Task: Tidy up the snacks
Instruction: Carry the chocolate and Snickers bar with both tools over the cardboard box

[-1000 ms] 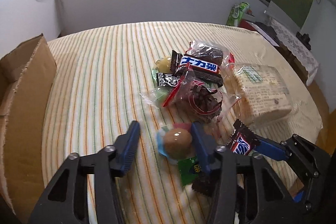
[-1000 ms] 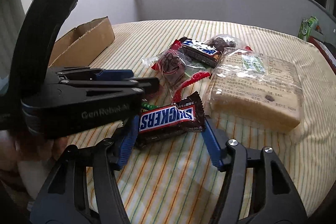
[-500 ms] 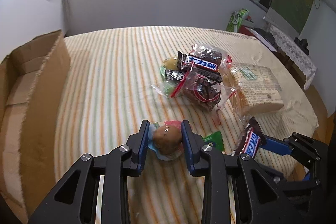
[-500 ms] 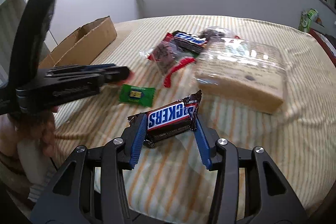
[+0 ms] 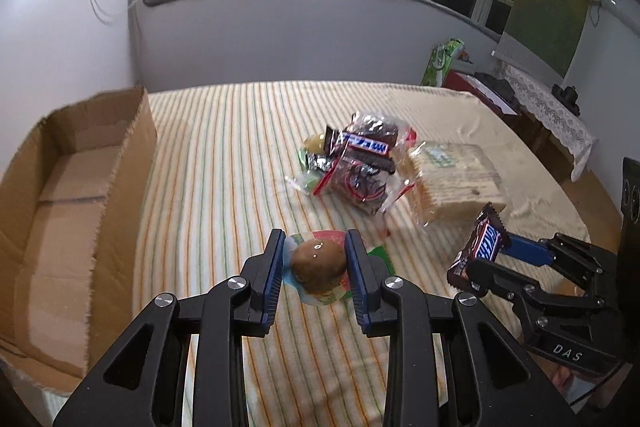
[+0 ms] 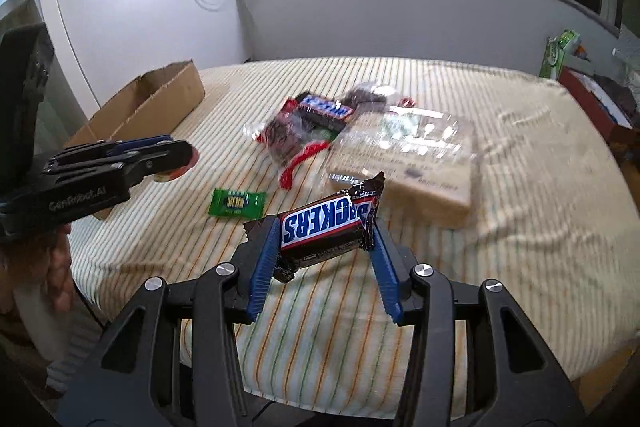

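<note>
My left gripper (image 5: 315, 259) is shut on a brown jelly cup (image 5: 317, 264) with a clear rim, held just above the striped tablecloth. My right gripper (image 6: 325, 233) is shut on a Snickers bar (image 6: 326, 223), lifted off the cloth; the same bar (image 5: 480, 245) shows at the right of the left wrist view. A pile of snacks (image 5: 352, 163) lies mid-table, with a second blue-labelled bar on top. A small green candy packet (image 6: 237, 203) lies flat on the cloth between the grippers. An open cardboard box (image 5: 76, 183) stands at the left.
A large clear-wrapped block of biscuits (image 6: 412, 163) lies right of the pile. The striped tablecloth (image 5: 224, 147) covers the table up to a grey wall. A green bag (image 5: 444, 61) and a red cabinet stand beyond the far right corner. A hand (image 6: 60, 263) holds the left gripper.
Both grippers closed on their snacks and rose off the cloth. The left one pulled back with the jelly cup toward the box side; the green packet is now uncovered.
</note>
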A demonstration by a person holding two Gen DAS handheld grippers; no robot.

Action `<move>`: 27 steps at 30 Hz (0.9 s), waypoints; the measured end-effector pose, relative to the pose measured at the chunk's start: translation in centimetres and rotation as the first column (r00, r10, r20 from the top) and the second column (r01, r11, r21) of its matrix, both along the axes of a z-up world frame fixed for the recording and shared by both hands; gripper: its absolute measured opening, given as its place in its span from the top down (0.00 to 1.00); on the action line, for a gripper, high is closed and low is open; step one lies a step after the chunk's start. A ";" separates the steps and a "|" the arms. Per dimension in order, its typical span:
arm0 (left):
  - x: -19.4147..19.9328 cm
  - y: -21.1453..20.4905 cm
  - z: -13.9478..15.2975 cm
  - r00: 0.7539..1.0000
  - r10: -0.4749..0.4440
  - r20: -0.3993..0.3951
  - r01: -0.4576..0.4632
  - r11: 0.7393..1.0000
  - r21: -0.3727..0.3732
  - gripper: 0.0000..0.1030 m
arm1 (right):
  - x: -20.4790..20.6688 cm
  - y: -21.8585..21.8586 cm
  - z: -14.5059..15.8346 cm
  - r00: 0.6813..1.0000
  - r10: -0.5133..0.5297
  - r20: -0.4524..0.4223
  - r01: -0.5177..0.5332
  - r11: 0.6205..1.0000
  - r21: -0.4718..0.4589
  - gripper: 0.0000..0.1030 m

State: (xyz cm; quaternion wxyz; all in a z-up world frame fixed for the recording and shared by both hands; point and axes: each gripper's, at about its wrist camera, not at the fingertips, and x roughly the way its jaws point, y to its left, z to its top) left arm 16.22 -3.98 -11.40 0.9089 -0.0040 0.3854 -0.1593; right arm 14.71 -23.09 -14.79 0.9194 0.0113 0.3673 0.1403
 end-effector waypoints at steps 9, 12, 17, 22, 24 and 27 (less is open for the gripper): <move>-2.6 0.1 5.1 0.987 0.008 0.161 -0.014 0.999 0.040 0.73 | -1.0 0.4 5.1 0.993 -0.017 0.114 0.019 1.000 -0.022 0.54; -3.6 1.1 6.7 0.978 0.020 0.209 -0.029 0.999 0.037 0.73 | -1.1 1.5 6.4 0.990 -0.006 0.139 0.011 0.999 -0.035 0.54; -4.7 3.5 8.0 0.965 0.067 0.253 -0.076 0.997 0.025 0.73 | -1.6 4.8 8.1 0.985 0.043 0.169 -0.032 0.997 -0.064 0.54; -5.5 7.1 8.3 0.953 0.131 0.274 -0.137 0.991 0.003 0.73 | -1.6 8.9 9.3 0.976 0.110 0.187 -0.094 0.991 -0.093 0.54; -5.8 8.3 8.4 0.948 0.152 0.281 -0.157 0.988 -0.003 0.73 | -1.4 10.4 9.7 0.972 0.135 0.191 -0.118 0.988 -0.099 0.54; -6.4 9.9 8.6 0.940 0.179 0.289 -0.184 0.983 -0.009 0.73 | -1.3 12.7 10.0 0.965 0.170 0.198 -0.150 0.982 -0.110 0.54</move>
